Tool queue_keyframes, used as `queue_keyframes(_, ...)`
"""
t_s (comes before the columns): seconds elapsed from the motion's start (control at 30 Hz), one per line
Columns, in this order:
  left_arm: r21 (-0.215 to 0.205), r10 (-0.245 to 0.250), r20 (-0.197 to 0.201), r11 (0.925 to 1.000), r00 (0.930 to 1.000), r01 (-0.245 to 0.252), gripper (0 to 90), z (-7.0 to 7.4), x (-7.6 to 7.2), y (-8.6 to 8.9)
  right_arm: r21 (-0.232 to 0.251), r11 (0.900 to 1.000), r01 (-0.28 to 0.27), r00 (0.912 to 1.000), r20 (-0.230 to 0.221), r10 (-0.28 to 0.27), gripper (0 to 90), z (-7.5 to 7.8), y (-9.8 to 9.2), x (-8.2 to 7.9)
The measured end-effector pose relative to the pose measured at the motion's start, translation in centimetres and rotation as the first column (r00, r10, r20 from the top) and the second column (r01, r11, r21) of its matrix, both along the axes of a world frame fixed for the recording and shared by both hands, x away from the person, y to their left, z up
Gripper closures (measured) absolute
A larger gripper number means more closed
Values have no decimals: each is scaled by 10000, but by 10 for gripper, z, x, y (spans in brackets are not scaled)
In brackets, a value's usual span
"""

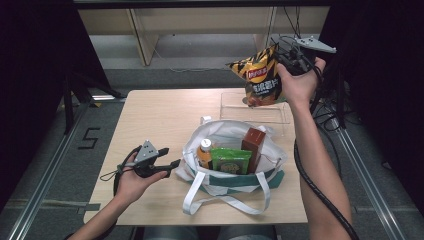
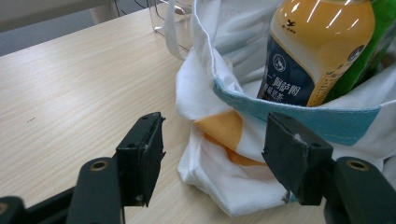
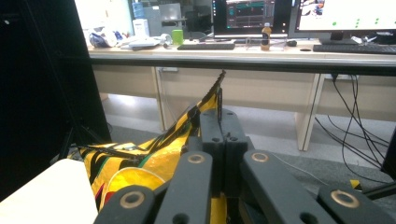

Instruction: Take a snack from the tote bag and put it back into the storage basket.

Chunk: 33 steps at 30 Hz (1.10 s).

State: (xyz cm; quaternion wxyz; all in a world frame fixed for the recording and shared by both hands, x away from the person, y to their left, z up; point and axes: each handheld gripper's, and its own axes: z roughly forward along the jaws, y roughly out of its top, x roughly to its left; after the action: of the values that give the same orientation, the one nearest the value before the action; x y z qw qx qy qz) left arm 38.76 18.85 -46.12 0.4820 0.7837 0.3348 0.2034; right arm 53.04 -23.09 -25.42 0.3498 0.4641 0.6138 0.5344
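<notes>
My right gripper [image 1: 289,61] pinches the chip bag [image 1: 258,75] at the upper right of the frame — the tote bag [image 1: 227,165] lies below-left of it, my spread left gripper [image 1: 169,157] beside its rim.

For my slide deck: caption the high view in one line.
Right gripper holds a yellow chip bag above the clear tray; open left gripper waits beside the packed tote bag.

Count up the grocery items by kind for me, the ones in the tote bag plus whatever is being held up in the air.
Drink bottles: 1, orange bottle in the tote bag
Boxes: 1, brown box in the bag
Snack packets: 2, green packet in the bag, chip bag held by the right gripper
Total: 4
</notes>
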Motion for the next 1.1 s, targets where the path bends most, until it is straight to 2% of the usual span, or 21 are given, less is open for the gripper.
queue_keyframes(0.63, 16, -1, 23, 10000, 10000, 1, 370, 1, 0, -1, 108, 9995, 307, 9995, -82, -306, 900, -11, -3, 16)
queue_keyframes(0.83, -18, 30, 22, 10000, 10000, -30, 369, 0, 0, -1, 307, 9982, 522, 9986, -89, -519, 900, -12, -6, 20)
queue_keyframes(0.87, -20, 35, 20, 10000, 10000, -35, 370, 0, 0, -1, 415, 9976, 556, 9983, -201, -548, 900, -12, -6, 20)
queue_keyframes(0.93, -24, 40, 11, 10000, 10000, -40, 369, 0, 0, -1, 252, 9987, 442, 9990, -56, -441, 900, -12, -8, 22)
queue_keyframes(1.1, -17, 19, 11, 10000, 10000, -19, 370, 0, 0, -1, 281, 9977, 613, 9979, -232, -606, 900, -14, -10, 27)
